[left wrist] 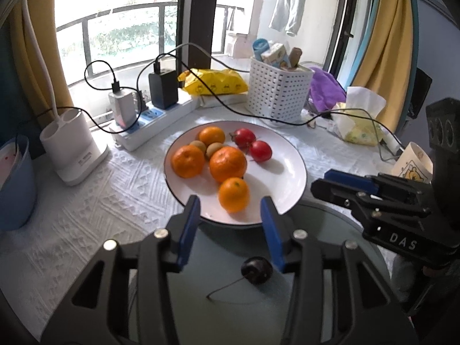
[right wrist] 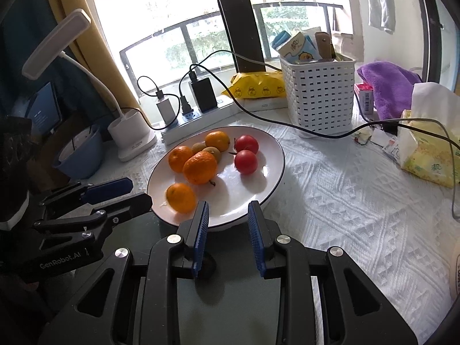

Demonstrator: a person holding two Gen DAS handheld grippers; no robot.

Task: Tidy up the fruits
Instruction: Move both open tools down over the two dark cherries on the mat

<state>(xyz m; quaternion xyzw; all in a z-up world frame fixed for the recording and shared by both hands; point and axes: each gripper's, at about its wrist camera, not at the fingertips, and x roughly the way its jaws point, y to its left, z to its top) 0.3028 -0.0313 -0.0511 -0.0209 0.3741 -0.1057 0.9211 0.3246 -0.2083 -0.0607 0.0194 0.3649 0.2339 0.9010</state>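
A white plate (left wrist: 290, 172) holds several oranges (left wrist: 227, 164), two red tomatoes (left wrist: 260, 151) and two small brown fruits (left wrist: 214, 148). It also shows in the right wrist view (right wrist: 258, 184). A dark cherry with a stem (left wrist: 256, 270) lies on a grey-green round plate (left wrist: 330, 221) near me. My left gripper (left wrist: 231, 210) is open and empty, just above the cherry, with its tips at the white plate's near rim. My right gripper (right wrist: 227, 212) is open and empty over the grey-green plate (right wrist: 230, 287), also facing the white plate.
A white power strip with chargers (left wrist: 149, 120), a lamp base (left wrist: 73, 149), a white basket (left wrist: 277, 89), a yellow packet (left wrist: 214, 82), a tissue pack (right wrist: 428, 149), a purple cloth (right wrist: 391, 86) and a blue bowl (left wrist: 14, 184) ring the plate. Black cables (right wrist: 287, 120) cross the white cloth.
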